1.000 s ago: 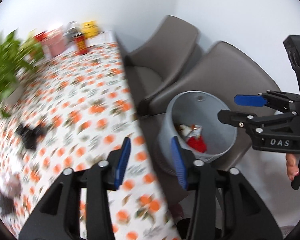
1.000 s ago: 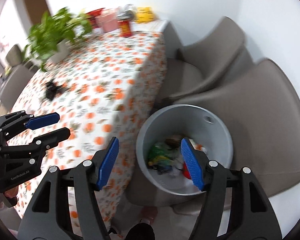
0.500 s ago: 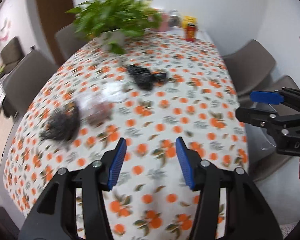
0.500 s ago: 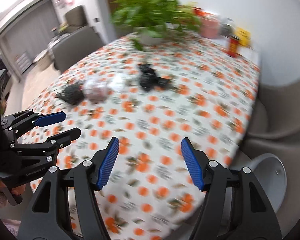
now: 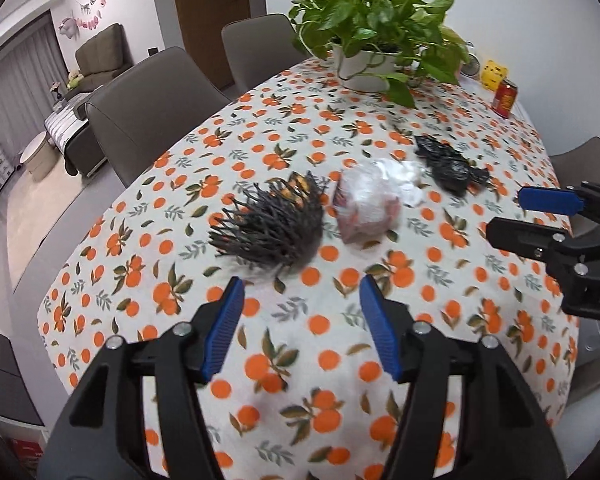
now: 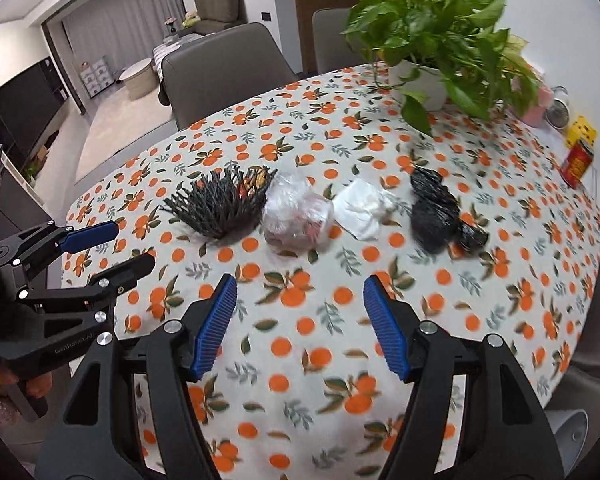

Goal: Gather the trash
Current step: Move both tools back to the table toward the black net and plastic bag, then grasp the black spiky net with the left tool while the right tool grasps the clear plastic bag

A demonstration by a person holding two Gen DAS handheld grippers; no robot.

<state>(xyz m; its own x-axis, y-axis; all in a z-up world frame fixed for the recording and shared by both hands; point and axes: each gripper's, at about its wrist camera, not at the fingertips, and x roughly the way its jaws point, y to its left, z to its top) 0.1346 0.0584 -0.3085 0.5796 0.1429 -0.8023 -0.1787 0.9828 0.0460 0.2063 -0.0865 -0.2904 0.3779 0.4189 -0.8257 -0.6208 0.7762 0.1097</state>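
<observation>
From the left wrist, the left gripper (image 5: 300, 328) hangs wide and empty; the black spiky clump (image 5: 272, 224) lies at twelve o'clock, so I'd lower squarely over it.

From the right wrist, the right gripper (image 6: 300, 328) gapes wide, empty; the clear plastic bundle (image 6: 298, 212) sits at twelve, the white tissue (image 6: 362, 208) at one.

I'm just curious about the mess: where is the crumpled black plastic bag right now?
The black plastic bag lies on the table, rightmost of the trash row, just right of the white tissue and before the potted plant.

net (image 5: 272, 228) left of bag (image 5: 366, 208), tissue (image 6: 360, 210) right
</observation>
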